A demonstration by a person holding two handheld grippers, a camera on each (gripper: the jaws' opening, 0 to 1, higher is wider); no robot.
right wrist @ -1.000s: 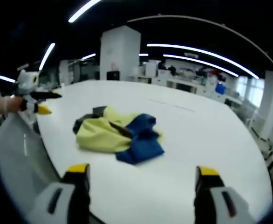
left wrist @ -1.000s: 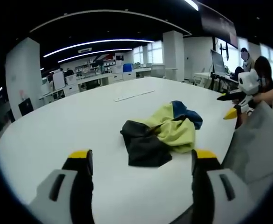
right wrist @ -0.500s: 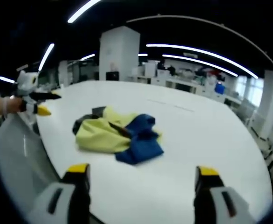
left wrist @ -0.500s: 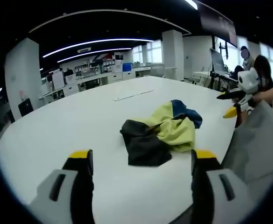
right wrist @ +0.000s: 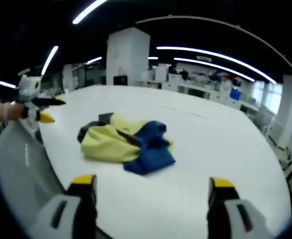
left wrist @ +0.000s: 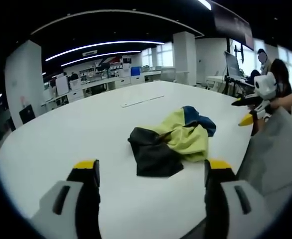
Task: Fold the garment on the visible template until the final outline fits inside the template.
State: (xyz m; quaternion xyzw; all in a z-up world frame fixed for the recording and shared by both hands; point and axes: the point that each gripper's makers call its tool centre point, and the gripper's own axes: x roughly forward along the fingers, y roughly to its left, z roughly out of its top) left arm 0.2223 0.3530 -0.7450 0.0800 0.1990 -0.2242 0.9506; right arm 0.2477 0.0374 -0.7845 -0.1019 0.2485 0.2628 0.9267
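The garment [left wrist: 171, 142] is found crumpled in a heap at mid-frame on the white tabletop [left wrist: 61, 139], unfolded. Both the left tongs [left wrist: 148, 172] and the right tongs [right wrist: 151, 186] are held spread and empty, short of it, presumably ahead of a first grasp. No template outline can be made out.

My left gripper [left wrist: 152, 169] hangs over the near edge of the white counter [left wrist: 76, 134], its yellow-tipped fingers [left wrist: 86, 165] spread wide with nothing between them. Ahead lies the crumpled garment [left wrist: 172, 139], yellow, blue and black, in a heap. At far right my right gripper [left wrist: 250, 110] hovers off the counter's edge.
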